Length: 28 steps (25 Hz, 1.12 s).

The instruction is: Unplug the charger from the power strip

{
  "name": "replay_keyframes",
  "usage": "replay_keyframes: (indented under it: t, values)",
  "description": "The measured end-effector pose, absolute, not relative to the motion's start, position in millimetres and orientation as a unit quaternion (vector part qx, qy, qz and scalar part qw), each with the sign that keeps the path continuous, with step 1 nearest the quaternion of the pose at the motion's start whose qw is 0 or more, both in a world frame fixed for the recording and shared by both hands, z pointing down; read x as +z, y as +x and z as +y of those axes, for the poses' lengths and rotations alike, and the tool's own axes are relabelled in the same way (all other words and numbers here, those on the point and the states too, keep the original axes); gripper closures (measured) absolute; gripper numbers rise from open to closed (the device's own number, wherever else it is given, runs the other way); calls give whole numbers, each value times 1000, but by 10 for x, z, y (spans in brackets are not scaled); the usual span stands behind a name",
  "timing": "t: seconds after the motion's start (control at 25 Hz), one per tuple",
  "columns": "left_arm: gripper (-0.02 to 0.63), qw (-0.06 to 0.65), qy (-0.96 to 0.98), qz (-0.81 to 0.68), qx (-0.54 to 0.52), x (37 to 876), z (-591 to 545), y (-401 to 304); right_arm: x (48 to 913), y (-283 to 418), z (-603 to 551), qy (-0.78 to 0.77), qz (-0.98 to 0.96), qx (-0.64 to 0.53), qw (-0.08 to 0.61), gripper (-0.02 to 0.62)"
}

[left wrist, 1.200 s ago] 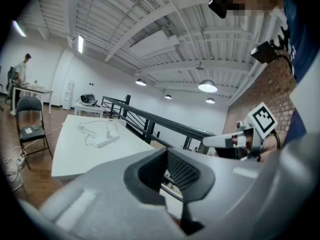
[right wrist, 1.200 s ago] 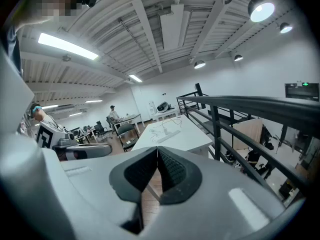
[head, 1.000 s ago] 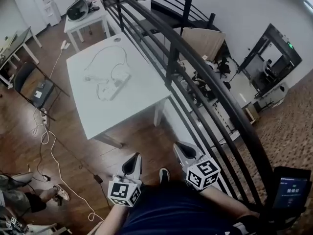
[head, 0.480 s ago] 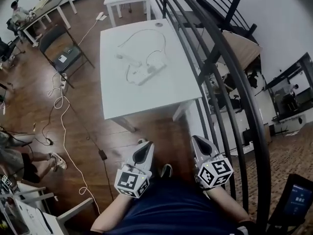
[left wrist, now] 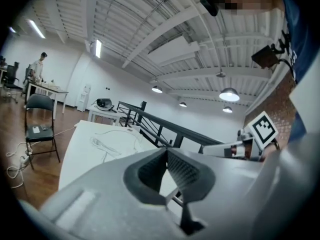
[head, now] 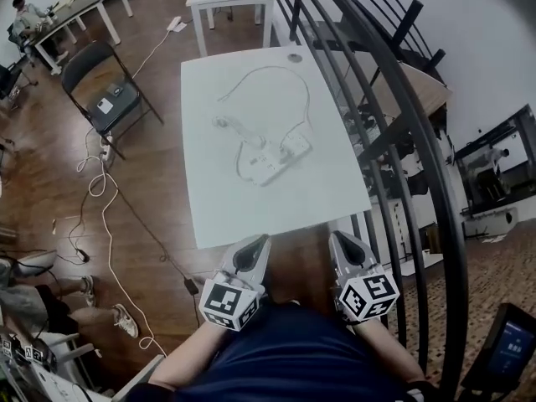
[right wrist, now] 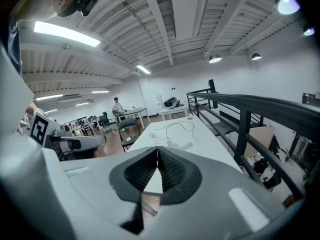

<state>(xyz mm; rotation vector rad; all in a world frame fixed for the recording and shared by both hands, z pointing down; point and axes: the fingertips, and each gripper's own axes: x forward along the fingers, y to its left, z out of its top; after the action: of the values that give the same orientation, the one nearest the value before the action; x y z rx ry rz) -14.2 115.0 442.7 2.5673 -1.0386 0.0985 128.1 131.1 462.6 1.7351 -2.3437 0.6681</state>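
White table (head: 209, 191) ahead, wide enough to need a reach. Left tongs (head: 254, 241) and right tongs (head: 338, 238) shut tight, empty, held low short of its near edge, likely mid-approach. Power strip (head: 283, 157) mid-table; charger (head: 254, 144) seemingly plugged into it, cable looped behind.

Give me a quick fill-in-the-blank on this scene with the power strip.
1. Both the left gripper and the right gripper have their jaws ____.
2. The power strip lies on a ____ table.
3. In the head view, the railing runs along the table's ____ side.
Missing: shut; white; right.
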Motion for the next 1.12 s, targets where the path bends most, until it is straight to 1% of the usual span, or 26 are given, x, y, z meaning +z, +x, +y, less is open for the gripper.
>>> replay_keyframes:
  t: [0.2, 0.4, 0.44, 0.6, 0.64, 0.68, 0.72, 0.96, 1.0, 1.12]
  values:
    - [600, 189, 925, -328, 39, 4392, 506, -225, 4553, 1045, 665, 595, -771, 208, 89, 584]
    - [598, 199, 932, -301, 43, 4443, 44, -211, 4528, 957, 185, 594, -771, 204, 105, 583]
    - [590, 200, 932, -300, 45, 4463, -37, -212, 4532, 950, 104, 592, -772, 203, 111, 583]
    - [510, 188, 930, -312, 51, 4527, -311, -236, 4610, 940, -155, 579, -779, 199, 132, 575]
    - [486, 183, 929, -318, 56, 4567, -375, -234, 4660, 940, -218, 574, -782, 201, 138, 535]
    - [469, 181, 927, -323, 65, 4636, -430, -233, 4727, 930, -281, 566, -785, 204, 146, 473]
    - [452, 180, 925, -326, 77, 4733, -476, -236, 4811, 911, -345, 558, -788, 207, 156, 427]
    - [392, 161, 915, -336, 156, 5251, -683, -185, 5448, 811, -707, 513, -798, 223, 224, 323]
    - [385, 160, 912, -339, 165, 5323, -719, -161, 5541, 803, -765, 507, -798, 228, 232, 311]
    - [370, 151, 903, -347, 202, 5563, -847, -74, 5753, 763, -955, 495, -798, 237, 248, 308]
